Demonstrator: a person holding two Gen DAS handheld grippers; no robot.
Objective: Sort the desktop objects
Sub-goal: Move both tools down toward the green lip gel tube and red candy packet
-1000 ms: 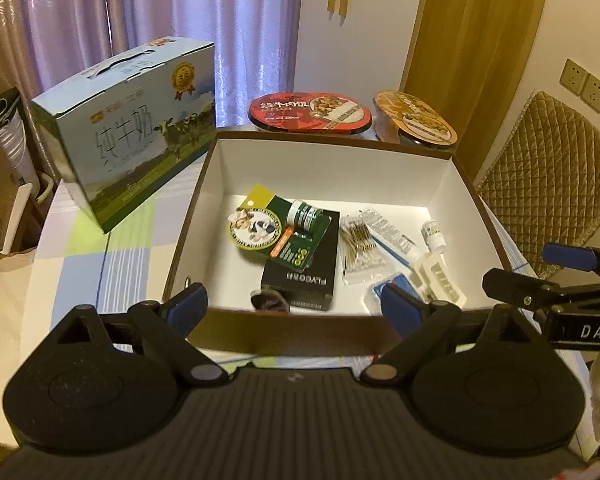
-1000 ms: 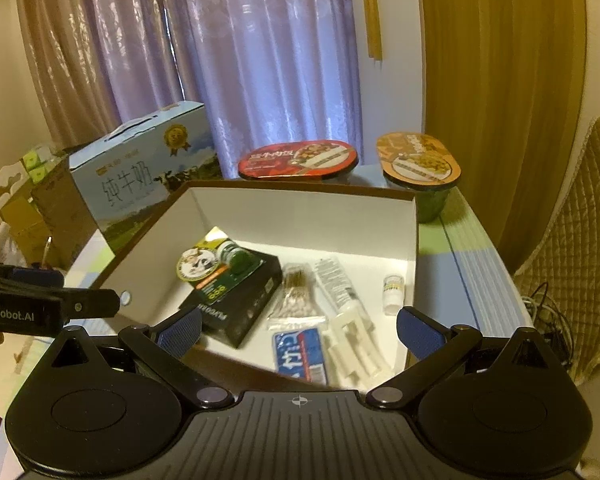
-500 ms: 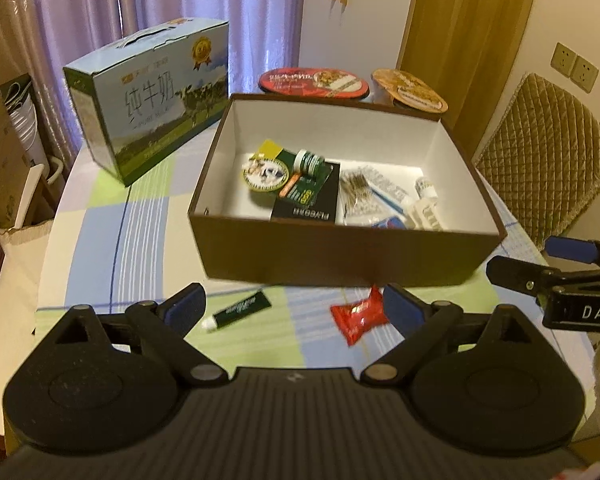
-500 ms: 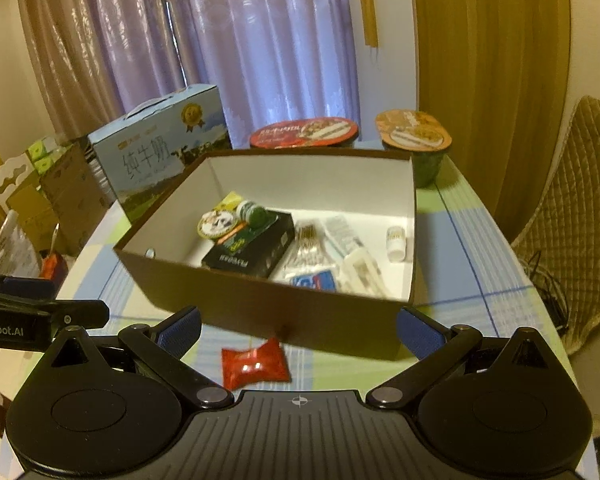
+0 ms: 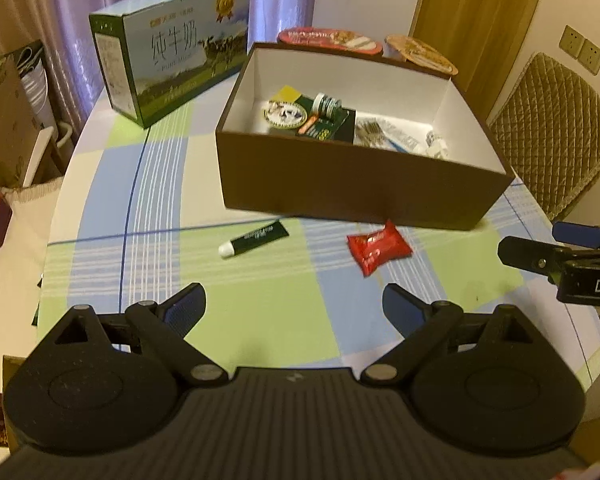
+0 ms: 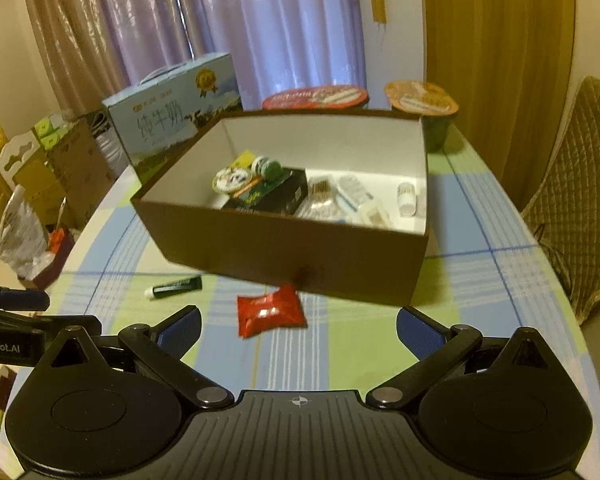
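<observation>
**Two items left outside the box**

The brown cardboard box (image 5: 352, 188) already held several small items. A red foil snack packet (image 5: 379, 247) and a dark green tube (image 5: 254, 239) lay on the checked tablecloth (image 5: 260, 300) before it. Left gripper (image 5: 292, 308) and right gripper (image 6: 298, 330) were both spread wide, empty.

The milk carton (image 5: 172, 68) is showing "纯牛奶" and "PURE MILK", while the right gripper (image 5: 556, 254) is displaying "DA" and the left gripper (image 6: 24, 322) is displaying "nRobot.AI".
</observation>
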